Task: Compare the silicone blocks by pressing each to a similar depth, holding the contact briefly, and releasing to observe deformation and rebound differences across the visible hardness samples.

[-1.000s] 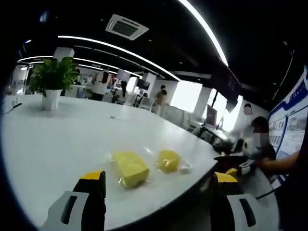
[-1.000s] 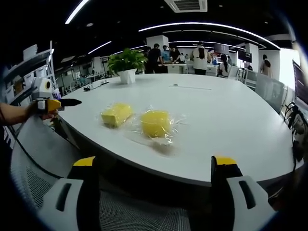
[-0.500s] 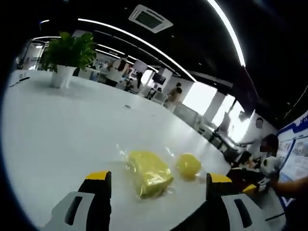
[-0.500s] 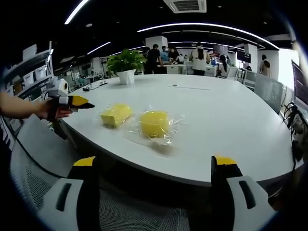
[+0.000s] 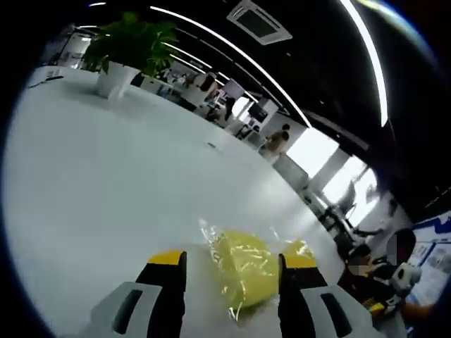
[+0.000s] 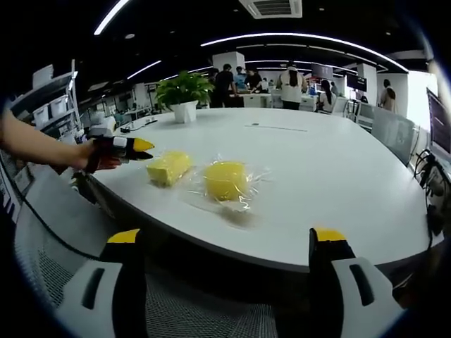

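I bring my left gripper (image 6: pixel 137 146), jaws narrowed, square onto the near block (image 5: pixel 243 271); the far block (image 6: pixel 225 180) lies just beside it. I'll press gently. My right gripper (image 6: pixel 225 243) waits wide.

The right hand-held gripper (image 6: pixel 225 243) is showing two black jaws capped with yellow tips, each rising out of a pale grey housing pierced by a dark oblong slot, at 7 and 5 o'clock in the right gripper view. The left hand-held gripper (image 5: pixel 229 271) is wearing the same black jaws, yellow tips and slotted grey housings. In the right gripper view it (image 6: pixel 144 146) is appearing at 9 o'clock as a black body with a yellow nose, a bare forearm (image 6: pixel 39 146) behind it and a thin dark cable (image 6: pixel 42 229) trailing below.
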A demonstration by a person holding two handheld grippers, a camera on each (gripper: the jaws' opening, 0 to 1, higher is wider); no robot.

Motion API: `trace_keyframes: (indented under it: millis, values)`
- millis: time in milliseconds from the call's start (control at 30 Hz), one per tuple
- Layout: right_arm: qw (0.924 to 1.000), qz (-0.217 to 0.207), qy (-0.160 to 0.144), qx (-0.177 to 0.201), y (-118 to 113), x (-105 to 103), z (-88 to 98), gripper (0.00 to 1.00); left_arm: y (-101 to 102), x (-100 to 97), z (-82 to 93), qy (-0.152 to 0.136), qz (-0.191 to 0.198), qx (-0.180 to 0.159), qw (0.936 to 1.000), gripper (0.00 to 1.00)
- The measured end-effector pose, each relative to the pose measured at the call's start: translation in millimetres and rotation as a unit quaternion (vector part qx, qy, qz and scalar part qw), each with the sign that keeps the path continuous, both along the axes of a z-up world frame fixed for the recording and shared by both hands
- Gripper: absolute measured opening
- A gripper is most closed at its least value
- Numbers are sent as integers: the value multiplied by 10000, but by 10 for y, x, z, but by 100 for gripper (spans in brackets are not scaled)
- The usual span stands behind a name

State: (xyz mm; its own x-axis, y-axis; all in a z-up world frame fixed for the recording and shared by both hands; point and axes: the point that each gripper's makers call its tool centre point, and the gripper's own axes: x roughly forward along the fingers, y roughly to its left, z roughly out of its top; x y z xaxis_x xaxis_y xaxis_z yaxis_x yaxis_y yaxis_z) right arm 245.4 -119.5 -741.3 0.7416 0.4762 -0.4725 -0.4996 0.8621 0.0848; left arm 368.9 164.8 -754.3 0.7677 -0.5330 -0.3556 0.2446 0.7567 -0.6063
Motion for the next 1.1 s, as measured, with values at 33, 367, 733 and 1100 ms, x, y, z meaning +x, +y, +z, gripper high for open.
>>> trace_keyframes:
  millis: [33,367,733,1100]
  values:
    - [10000,-3,3,-2,-1,0,-2,90,4,18,-1,1,14,-24,10000,52]
    - [9999,-5,91,-69,-12,-12,-39,91,-48,142,-164,177,105,-124,9997,47]
    - [9997,-53,176,-128,-33,-16,-73,91,-100,342,-247,394,274,-483,9977,26]
    - [9997,-36,216,-145,-30,-19,-84,91,-199,338,-94,210,341,-1006,9941,9]
